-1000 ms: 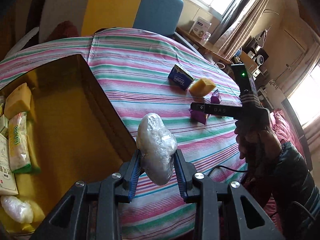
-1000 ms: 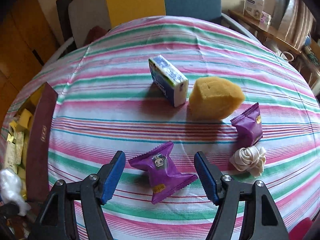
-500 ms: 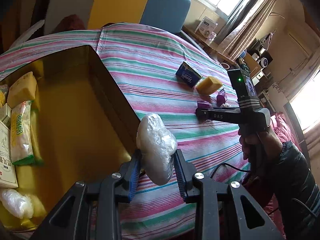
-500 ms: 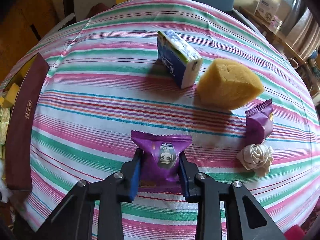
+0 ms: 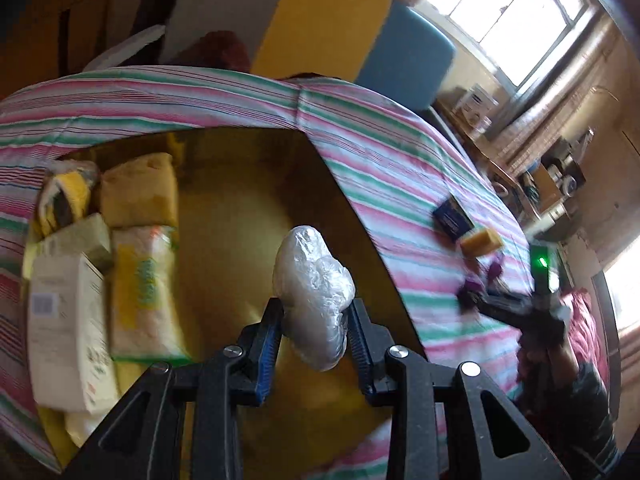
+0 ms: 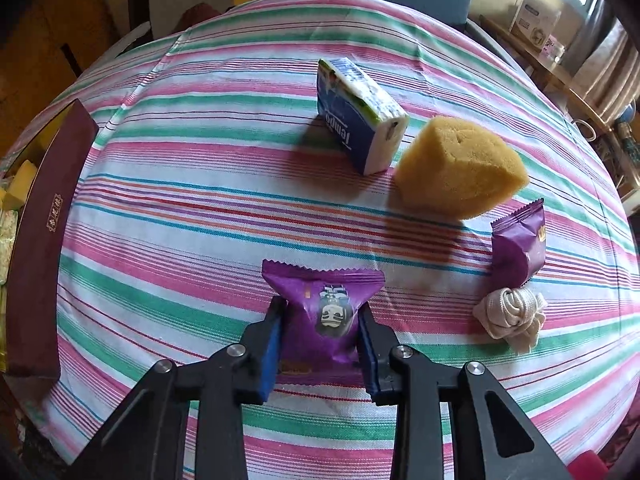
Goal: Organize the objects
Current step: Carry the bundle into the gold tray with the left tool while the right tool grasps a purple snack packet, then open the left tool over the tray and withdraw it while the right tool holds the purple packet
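Round table under a striped cloth (image 6: 192,208) of pink, green and white, with a yellow and a blue chair back behind it, bright windows beyond and cluttered shelves along the wall. At the cloth's left edge, an open box (image 5: 360,216) with a gold lining and a maroon outer wall, already packed on its left side with a white carton (image 5: 64,332), a green-and-white packet (image 5: 140,292) and yellowish blocks (somewhat blurred in the left wrist view). Above the box's bare gold floor, left gripper (image 5: 314,330) clamped on a clear plastic bundle (image 5: 312,292), crinkled, whitish and lumpy, bulging up past the blue pads. On the open cloth, right gripper (image 6: 322,334) closed tight on a purple snack pouch (image 6: 324,304) with saw-tooth ends and a small cartoon face, pads pressing both its sides, jaws having just come together around it. Farther back, a blue-and-white tissue pack (image 6: 356,116) lying tilted, just beside a yellow sponge (image 6: 460,168) cut to a wedge. To the right, a second purple pouch (image 6: 520,240) standing on end, touching a knotted cream cord (image 6: 512,316) below it. In the left wrist view, a person's hand (image 5: 548,356) around the right gripper's handle, dark sleeve behind.
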`<move>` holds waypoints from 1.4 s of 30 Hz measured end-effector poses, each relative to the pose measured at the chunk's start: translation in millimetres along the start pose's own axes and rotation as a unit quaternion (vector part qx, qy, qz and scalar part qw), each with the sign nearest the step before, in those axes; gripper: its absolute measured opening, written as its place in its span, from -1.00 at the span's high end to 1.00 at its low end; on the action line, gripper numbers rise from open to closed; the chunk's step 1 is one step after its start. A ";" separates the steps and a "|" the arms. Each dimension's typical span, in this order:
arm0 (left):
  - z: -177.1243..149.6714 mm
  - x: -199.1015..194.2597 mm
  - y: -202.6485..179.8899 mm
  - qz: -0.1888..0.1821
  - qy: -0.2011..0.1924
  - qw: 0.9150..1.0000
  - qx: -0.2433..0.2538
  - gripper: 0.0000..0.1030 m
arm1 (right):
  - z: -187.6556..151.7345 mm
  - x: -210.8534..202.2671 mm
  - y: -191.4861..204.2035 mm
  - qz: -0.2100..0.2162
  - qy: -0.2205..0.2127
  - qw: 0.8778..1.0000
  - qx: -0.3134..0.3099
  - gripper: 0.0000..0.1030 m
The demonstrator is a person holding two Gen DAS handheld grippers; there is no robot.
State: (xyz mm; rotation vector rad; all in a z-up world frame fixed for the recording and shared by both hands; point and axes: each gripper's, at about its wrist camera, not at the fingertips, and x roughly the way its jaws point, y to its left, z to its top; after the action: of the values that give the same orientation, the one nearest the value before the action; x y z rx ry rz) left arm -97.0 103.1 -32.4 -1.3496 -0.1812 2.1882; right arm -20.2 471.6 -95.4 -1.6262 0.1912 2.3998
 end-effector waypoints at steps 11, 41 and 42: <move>71.3 46.6 43.9 0.065 0.001 0.998 -0.021 0.37 | 3.4 2.3 3.4 -0.003 0.000 1.000 -0.005 0.34; 29.7 10.0 25.3 0.129 -0.049 0.990 0.013 0.15 | 3.6 4.5 7.0 -0.009 -0.002 1.000 -0.015 0.33; 23.1 5.4 21.7 0.128 -0.052 0.990 0.016 0.15 | 3.7 4.7 7.0 -0.009 -0.003 1.000 -0.016 0.33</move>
State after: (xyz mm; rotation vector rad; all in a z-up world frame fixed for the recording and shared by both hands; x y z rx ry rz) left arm -127.0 91.7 -33.9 -1.3018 -0.0101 2.4656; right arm -27.0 466.4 -98.6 -1.6282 0.1365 2.4049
